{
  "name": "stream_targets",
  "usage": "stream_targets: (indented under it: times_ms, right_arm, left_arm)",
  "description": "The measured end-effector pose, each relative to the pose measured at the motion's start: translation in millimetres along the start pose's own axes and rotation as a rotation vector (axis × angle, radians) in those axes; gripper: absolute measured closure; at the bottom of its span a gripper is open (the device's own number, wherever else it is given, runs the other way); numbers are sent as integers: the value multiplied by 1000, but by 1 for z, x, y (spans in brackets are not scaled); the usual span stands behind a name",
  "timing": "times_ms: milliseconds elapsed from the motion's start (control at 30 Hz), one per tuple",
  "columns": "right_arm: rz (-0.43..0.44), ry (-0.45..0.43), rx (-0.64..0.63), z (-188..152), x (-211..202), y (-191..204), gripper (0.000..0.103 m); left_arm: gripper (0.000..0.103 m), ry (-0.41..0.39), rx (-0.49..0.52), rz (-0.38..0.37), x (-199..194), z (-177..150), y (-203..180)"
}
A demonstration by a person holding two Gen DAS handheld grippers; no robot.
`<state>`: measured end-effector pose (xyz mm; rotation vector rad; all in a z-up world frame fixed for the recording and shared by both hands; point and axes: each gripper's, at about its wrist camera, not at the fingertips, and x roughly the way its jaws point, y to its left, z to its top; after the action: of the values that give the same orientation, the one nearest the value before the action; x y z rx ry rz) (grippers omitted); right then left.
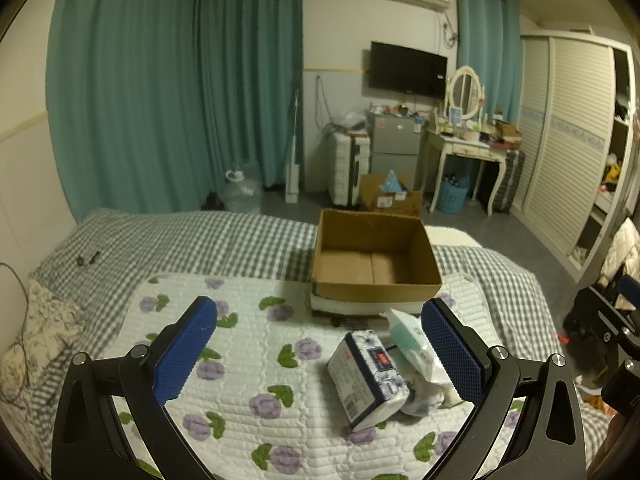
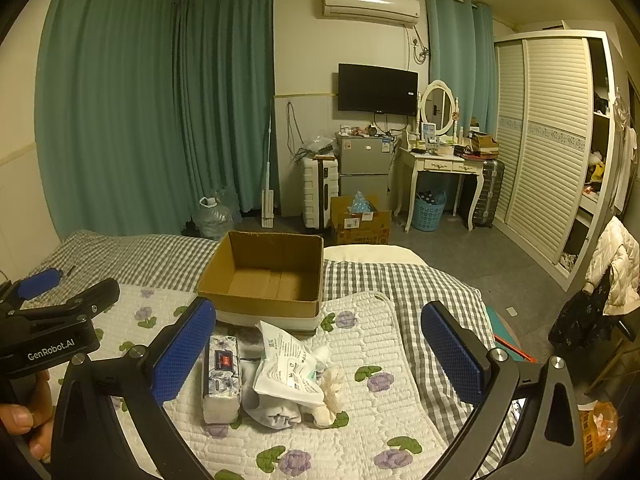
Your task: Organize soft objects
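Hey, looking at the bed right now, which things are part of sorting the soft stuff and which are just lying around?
Part of the job:
- blue-and-white floral tissue pack
- white plastic wipes packet
- crumpled cream cloth
- open brown cardboard box, empty
- left tool and right tool, both open

Just lying about:
- clear water jug
- blue plastic basket
- white ribbed suitcase

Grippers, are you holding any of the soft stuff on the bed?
No. The left gripper and right gripper are both open and empty. The tissue pack and white packet lie untouched on the quilt.
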<state>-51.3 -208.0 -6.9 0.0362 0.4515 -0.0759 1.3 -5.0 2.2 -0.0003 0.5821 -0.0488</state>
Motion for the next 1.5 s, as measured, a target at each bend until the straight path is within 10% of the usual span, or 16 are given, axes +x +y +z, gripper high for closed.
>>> stream_targets:
  times_ms: [867, 1500]
  right_arm:
    - [3, -23, 2, 0, -5, -23, 0]
    - [38, 199, -83, -63, 72, -38, 0]
  left_arm:
    - [0, 28, 0, -37, 10, -5, -8]
    - [0, 281, 49, -76, 94, -87, -43]
